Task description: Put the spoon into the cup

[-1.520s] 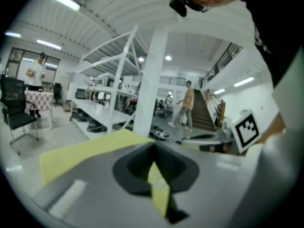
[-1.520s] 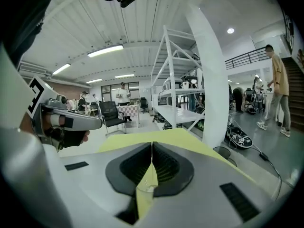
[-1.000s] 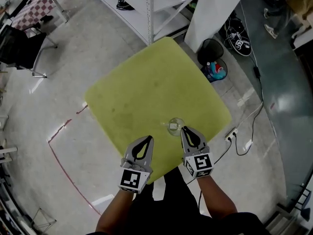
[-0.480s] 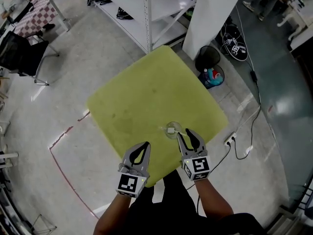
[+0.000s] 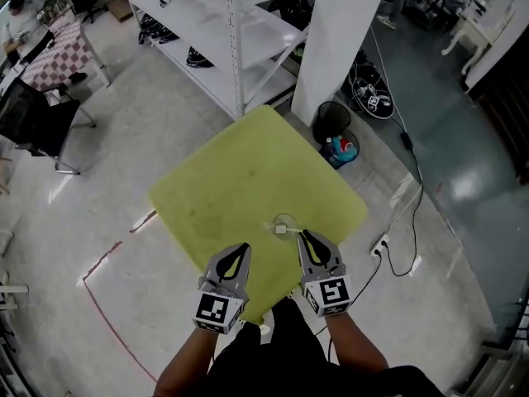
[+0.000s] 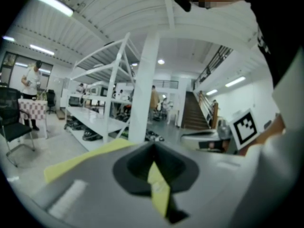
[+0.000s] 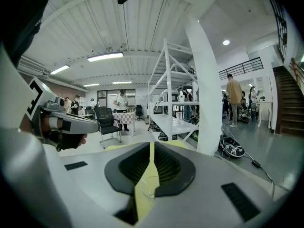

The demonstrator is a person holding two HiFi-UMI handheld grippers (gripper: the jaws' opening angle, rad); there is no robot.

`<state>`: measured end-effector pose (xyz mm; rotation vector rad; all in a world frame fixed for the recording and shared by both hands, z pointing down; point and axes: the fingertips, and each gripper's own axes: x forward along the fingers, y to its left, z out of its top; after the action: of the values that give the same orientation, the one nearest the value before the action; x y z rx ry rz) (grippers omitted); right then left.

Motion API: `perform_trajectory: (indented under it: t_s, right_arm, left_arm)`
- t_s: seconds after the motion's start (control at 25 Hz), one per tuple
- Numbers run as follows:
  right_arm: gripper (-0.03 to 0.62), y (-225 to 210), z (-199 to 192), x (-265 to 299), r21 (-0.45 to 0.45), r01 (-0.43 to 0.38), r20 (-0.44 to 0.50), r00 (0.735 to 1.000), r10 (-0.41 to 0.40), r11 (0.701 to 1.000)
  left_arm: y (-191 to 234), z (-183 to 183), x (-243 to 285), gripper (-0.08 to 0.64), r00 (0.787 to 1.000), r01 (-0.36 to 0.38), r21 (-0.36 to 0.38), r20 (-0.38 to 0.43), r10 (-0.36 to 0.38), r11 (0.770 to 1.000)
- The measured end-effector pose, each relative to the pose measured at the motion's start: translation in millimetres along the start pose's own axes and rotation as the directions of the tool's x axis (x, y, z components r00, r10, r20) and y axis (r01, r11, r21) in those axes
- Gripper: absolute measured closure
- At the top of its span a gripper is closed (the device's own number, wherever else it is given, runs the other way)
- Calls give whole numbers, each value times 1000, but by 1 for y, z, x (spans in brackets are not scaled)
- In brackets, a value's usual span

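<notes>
A clear cup (image 5: 284, 226) stands on the yellow-green table (image 5: 240, 180), near its front right edge. A small whitish piece (image 5: 280, 230) that looks like the spoon rests in the cup at its near rim. My right gripper (image 5: 305, 235) hovers just in front of and right of the cup, not touching it. Its jaws have just been closing to a thin slit with nothing between them; the cup (image 7: 148, 186) shows through the gap. My left gripper (image 5: 241, 247) hangs over the table's front edge, its jaws together and empty. The right gripper view shows it (image 7: 92, 124) at the left.
A white shelf rack (image 5: 231, 40) and a white pillar (image 5: 339, 40) stand behind the table. A black bin (image 5: 335, 139) sits at the table's right corner. A power strip and cable (image 5: 380, 242) lie on the floor at the right, and a black chair (image 5: 33, 114) stands far left.
Both grippers have lifted and drawn back a little from the cup. The right gripper's tip, beside the cup before, now stands apart from it. The table looks smaller and farther.
</notes>
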<state>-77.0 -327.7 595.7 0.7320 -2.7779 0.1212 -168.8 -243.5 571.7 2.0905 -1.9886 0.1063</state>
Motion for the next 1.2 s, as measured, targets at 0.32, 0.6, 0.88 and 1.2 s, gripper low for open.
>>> perform_trajectory:
  t_s: [0.32, 0.6, 0.88, 1.2]
  right_arm:
    - [586, 41, 51, -42, -40, -29, 59, 998, 31, 999]
    - [588, 54, 107, -78, -57, 11, 180, 984, 0, 998]
    - [588, 50, 119, -98, -57, 49, 210, 977, -36, 997]
    - [586, 45, 126, -107, -93, 42, 210, 977, -22, 995]
  left_arm:
    - [-11, 29, -22, 552, 998, 47, 19, 31, -47, 999]
    - [-34, 51, -34, 552, 990, 121, 22, 69, -122, 992]
    - [-45, 66, -44, 552, 984, 139, 41, 108, -143, 989]
    - [-57, 70, -56, 552, 980, 152, 51, 119, -157, 987]
